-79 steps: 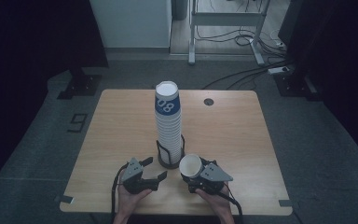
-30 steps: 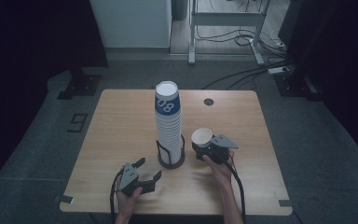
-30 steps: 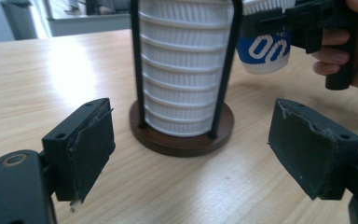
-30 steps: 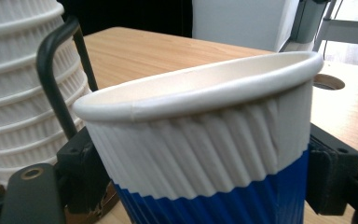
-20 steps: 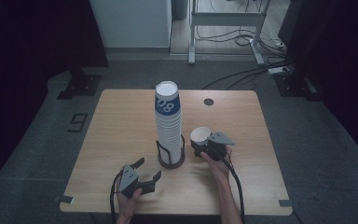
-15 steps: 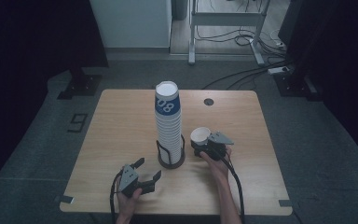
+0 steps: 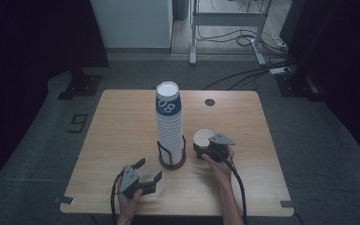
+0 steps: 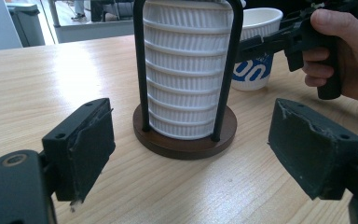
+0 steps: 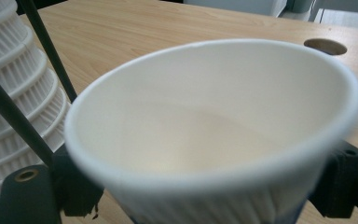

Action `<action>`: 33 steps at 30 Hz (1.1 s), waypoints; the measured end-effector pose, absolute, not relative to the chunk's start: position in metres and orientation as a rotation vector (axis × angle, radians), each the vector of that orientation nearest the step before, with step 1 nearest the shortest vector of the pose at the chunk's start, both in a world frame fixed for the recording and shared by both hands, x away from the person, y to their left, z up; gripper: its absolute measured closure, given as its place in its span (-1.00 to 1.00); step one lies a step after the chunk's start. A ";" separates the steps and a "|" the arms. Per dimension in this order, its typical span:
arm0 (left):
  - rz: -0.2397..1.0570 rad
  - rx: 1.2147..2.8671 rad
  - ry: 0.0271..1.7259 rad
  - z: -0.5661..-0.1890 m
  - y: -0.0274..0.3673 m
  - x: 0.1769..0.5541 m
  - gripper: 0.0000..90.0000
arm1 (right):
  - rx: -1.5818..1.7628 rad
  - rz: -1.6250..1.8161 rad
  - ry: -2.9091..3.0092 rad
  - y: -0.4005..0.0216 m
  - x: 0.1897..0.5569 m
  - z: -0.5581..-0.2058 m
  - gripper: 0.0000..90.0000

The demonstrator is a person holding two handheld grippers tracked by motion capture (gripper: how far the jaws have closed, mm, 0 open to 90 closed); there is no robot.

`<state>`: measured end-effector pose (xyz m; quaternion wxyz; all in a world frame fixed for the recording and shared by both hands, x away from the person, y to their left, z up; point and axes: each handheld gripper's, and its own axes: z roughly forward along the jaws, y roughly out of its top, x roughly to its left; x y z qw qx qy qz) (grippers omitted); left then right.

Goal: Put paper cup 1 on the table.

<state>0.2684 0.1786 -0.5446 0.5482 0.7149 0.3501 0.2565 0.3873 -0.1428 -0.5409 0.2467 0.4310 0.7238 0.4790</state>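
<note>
- The right gripper [image 7: 205,149] has its jaws on either side of a single paper cup [image 7: 203,138]; they have just been opening, and in the right gripper view the pads stand at the cup's flanks, so whether they still press I cannot tell for sure, though it looks like a letting-go.
- The cup stands upright on the table [image 7: 122,122], mouth up, just right of the holder, between the table's middle and its right edge, nearer the front edge than the back.
- To do this release well, I judge the jaws should part evenly and wide enough to clear the flared rim, then draw back level toward the front edge, not upward, so the light cup is not dragged or tipped.
- Keep away from the cup stack [image 7: 170,122] in its wire holder [image 7: 172,157]; it is tall and close.
- The left gripper [image 7: 146,177] rests near the front edge, jaws spread wide and empty, pointing at the holder's base; it is best left still.
</note>
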 end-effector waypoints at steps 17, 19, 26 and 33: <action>0.602 1.694 0.834 -0.545 0.179 0.269 -0.68 | 1.249 1.274 2.020 -0.152 0.379 -0.541 -0.68; 0.604 1.694 0.833 -0.545 0.179 0.269 -0.68 | 1.250 1.281 2.020 -0.154 0.377 -0.541 -0.67; 0.620 1.680 0.833 -0.545 0.179 0.267 -0.68 | 1.269 1.306 1.982 -0.164 0.364 -0.546 -0.69; 0.616 1.683 0.826 -0.545 0.179 0.267 -0.68 | 1.257 1.374 1.936 -0.171 0.346 -0.543 -0.69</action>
